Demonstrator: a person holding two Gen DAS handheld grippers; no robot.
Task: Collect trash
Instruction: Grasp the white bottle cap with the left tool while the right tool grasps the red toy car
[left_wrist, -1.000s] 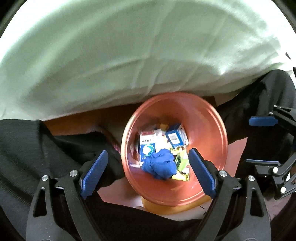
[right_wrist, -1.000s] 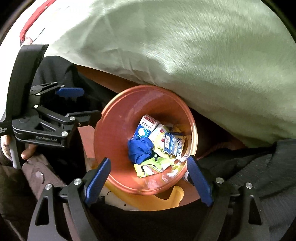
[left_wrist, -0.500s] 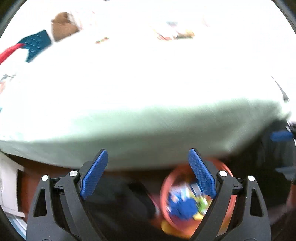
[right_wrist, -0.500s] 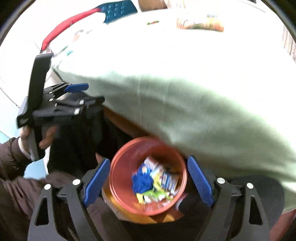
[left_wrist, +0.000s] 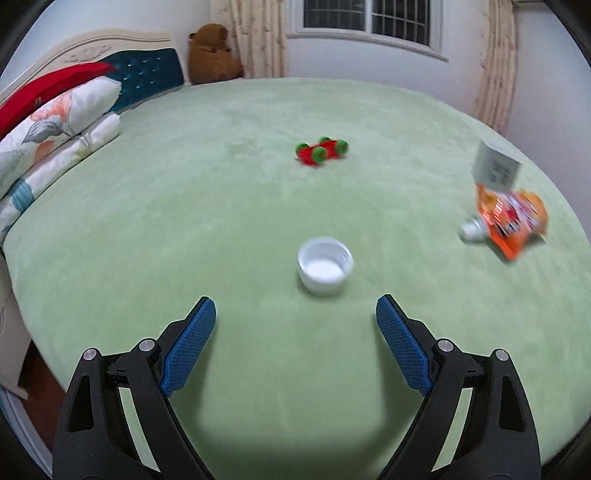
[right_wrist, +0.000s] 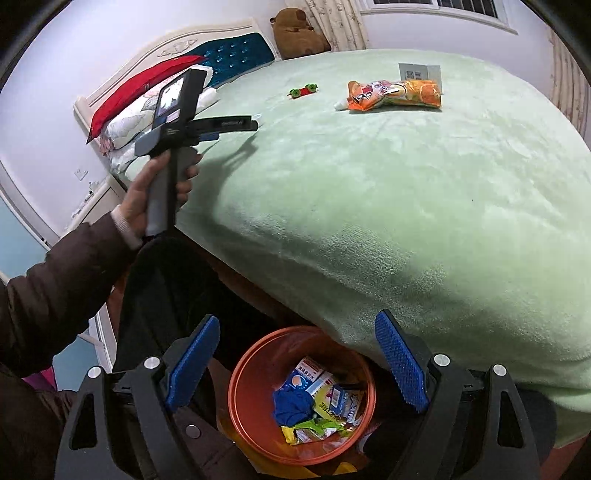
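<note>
Left wrist view: left gripper (left_wrist: 295, 314) empty, fingers spread wide, aimed down over the green bed (left_wrist: 221, 206). White cap (left_wrist: 325, 270) sits open side up just beyond the fingers, roughly centred; likely next pick. Toy car (left_wrist: 321, 150) farther off; orange pouch (left_wrist: 511, 221) and box (left_wrist: 495, 168) far right. For a clean grab, straddle the cap's rim squarely and press lightly, since the blanket is soft. Right wrist view: right gripper (right_wrist: 299, 358) empty, fingers apart, above the orange bin (right_wrist: 243, 402) on the floor beside the bed's near edge; wrappers and blue cloth (right_wrist: 291, 406) inside.
</note>
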